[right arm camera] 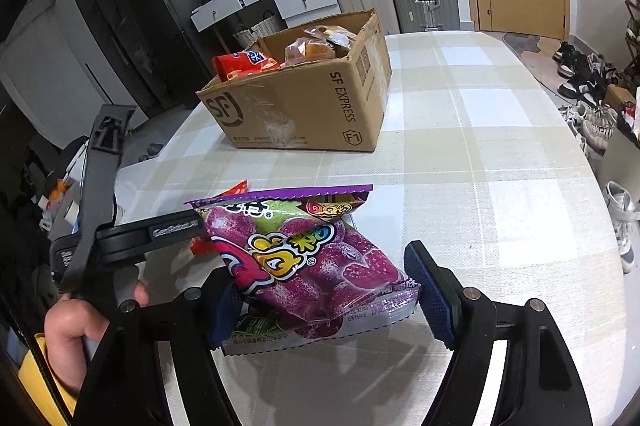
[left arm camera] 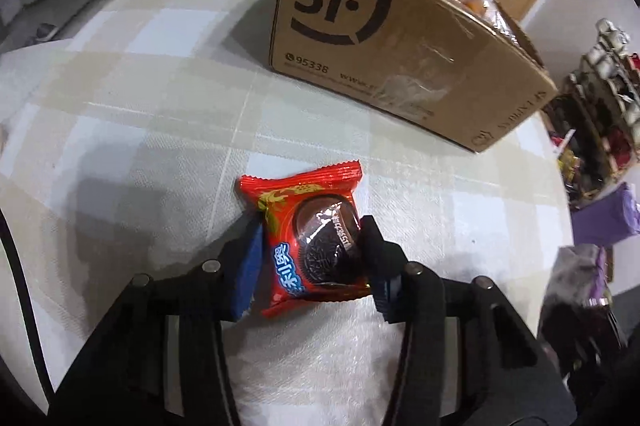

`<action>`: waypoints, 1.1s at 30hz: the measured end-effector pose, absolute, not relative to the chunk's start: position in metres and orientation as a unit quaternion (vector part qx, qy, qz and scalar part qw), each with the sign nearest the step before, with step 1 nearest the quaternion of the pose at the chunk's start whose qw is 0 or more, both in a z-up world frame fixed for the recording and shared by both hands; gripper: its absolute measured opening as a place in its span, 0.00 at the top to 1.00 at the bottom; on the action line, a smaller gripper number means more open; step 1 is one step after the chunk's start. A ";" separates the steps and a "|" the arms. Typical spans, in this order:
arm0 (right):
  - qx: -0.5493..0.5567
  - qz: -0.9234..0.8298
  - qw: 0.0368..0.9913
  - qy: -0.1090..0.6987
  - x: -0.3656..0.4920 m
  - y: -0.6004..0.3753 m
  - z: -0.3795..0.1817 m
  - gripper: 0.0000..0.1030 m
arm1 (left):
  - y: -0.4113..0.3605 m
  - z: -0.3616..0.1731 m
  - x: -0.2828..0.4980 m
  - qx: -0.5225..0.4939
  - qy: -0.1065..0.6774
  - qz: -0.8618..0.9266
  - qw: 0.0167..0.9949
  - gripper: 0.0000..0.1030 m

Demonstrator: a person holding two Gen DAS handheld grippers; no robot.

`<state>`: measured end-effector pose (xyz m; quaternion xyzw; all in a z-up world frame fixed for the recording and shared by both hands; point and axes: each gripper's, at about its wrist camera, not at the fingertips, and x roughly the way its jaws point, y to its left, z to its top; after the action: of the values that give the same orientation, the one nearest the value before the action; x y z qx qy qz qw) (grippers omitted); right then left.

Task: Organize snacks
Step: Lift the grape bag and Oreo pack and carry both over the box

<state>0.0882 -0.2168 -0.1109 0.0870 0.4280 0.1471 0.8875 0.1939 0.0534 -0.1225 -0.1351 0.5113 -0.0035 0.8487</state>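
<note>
Our left claw [left arm camera: 310, 254] clamps the red cookie packet [left arm camera: 308, 242] on the desk [left arm camera: 160, 105]; our right claw [right arm camera: 320, 290] straddles the purple candy bag [right arm camera: 304, 266], right pad apart. Slick wrappers may slip before reaching the box [right arm camera: 304, 105].

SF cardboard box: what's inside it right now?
In the cardboard box: a red snack pack at one end and clear-wrapped orange-yellow pastries beside it. The box walls hide the bottom and anything lower down.

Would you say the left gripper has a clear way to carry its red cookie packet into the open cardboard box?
Probably yes: the left gripper pinches the cookie packet, and only bare tablecloth lies before the open-topped box.
</note>
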 end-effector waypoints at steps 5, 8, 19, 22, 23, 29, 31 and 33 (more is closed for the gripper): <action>0.080 0.150 0.888 0.428 0.088 -0.210 -0.112 0.26 | 0.068 -0.121 0.189 -0.155 0.516 -0.034 0.842 0.58; 0.071 0.151 0.889 0.426 0.086 -0.207 -0.113 0.26 | 0.078 -0.121 0.187 -0.154 0.516 -0.037 0.842 0.58; 0.093 0.166 0.888 0.418 0.085 -0.201 -0.109 0.26 | 0.074 -0.088 0.151 -0.105 0.473 -0.045 0.874 0.58; 0.094 0.171 0.890 0.412 0.082 -0.196 -0.107 0.26 | 0.070 -0.077 0.134 -0.089 0.461 -0.044 0.882 0.58; 0.095 0.173 0.890 0.410 0.081 -0.195 -0.106 0.26 | 0.068 -0.075 0.130 -0.088 0.459 -0.046 0.883 0.58; 0.099 0.185 0.886 0.412 0.068 -0.183 -0.109 0.26 | 0.058 -0.057 0.102 -0.080 0.435 -0.061 0.895 0.58; 0.100 0.186 0.885 0.415 0.064 -0.180 -0.110 0.26 | 0.057 -0.052 0.090 -0.071 0.427 -0.064 0.899 0.58; 0.102 0.185 0.885 0.415 0.058 -0.179 -0.111 0.26 | 0.058 -0.051 0.079 -0.061 0.423 -0.064 0.902 0.58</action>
<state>0.0582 -0.1786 -0.1110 0.1021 0.4153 0.1854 0.8847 0.0793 0.0578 -0.0506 -0.0614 0.4228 -0.0637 0.9019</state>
